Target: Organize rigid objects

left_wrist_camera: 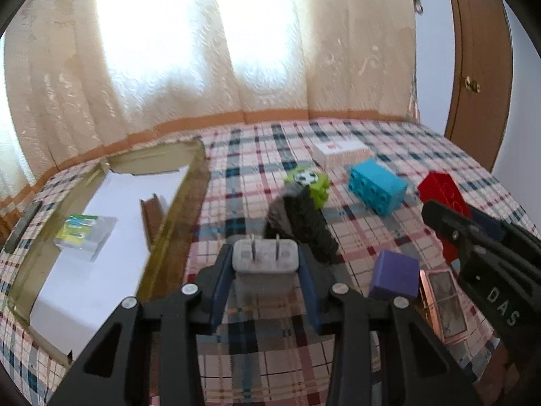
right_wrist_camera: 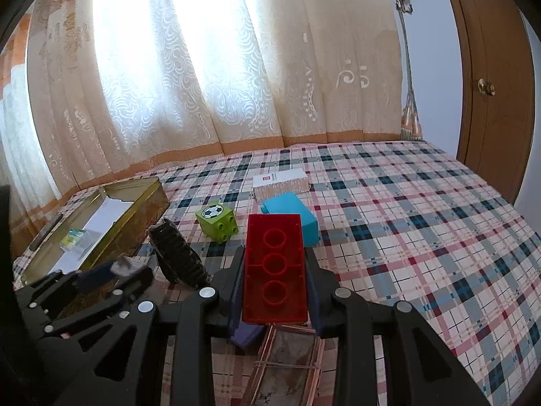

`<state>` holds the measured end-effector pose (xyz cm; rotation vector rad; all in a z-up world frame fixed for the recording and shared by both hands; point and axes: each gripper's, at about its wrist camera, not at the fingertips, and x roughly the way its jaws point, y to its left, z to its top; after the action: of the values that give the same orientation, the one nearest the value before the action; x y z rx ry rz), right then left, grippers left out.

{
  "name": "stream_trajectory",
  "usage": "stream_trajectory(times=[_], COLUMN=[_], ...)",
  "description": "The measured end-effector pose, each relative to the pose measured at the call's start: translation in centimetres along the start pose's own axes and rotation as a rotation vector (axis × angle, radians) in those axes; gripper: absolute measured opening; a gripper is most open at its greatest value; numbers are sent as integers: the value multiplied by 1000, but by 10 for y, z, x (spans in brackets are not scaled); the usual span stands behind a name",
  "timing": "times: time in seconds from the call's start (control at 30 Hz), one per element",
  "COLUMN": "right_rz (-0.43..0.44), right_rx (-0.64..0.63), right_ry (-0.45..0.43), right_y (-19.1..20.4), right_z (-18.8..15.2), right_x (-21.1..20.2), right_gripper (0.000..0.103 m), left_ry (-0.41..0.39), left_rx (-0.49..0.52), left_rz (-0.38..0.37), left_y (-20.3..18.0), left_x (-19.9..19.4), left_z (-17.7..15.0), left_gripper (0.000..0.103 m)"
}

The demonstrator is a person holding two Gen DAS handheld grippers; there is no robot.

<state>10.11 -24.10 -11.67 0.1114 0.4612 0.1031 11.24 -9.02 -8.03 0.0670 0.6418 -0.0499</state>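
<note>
Left gripper (left_wrist_camera: 265,264) has its fingers pinching a white charger (left_wrist_camera: 265,255), prongs pointing up, lifted a bit off the bed (left_wrist_camera: 389,142), just right of the tin (left_wrist_camera: 175,223). Right gripper (right_wrist_camera: 274,270) has its fingers clamped on the long sides of a red brick (right_wrist_camera: 274,267), well right of the tin, hollow underside facing the camera.

Still loose on the bed, all right of the tin: green cube (left_wrist_camera: 309,182), blue brick (left_wrist_camera: 377,186), purple block (left_wrist_camera: 394,274), a dark ridged thing (left_wrist_camera: 301,223) nearest the tin, white box (left_wrist_camera: 339,152) farther back.

What could go wrong: the charger's smooth and only held by its side faces, so a tilt on the way over the tin's wall could let it slip or clip the rim. The two grippers sit close together, so going for the tin at once risks a bump. The tin already holds a pack (left_wrist_camera: 83,231), so a careless drop lands on it.
</note>
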Motion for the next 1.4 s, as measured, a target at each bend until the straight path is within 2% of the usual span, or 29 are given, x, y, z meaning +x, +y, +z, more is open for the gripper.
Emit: stream_trajectory(times=[0.17,0.47,1.4], right_rz=[-10,-34,-50], right_rx=[-6,-33,-80], right_ry=[-7,-50,-167], right_y=[1,6,19], right_z=[1,0,0], right_x=[-2,-10,-28], right_gripper=[34,34,34], left_ry=[-57,-112,-236], left_rx=[-14,-38,-63], left_rz=[20,35,64], left_y=[4,10,25], left_x=[-10,-19,-41], left_z=[-1,-2,-8], left_gripper=[37,37,37])
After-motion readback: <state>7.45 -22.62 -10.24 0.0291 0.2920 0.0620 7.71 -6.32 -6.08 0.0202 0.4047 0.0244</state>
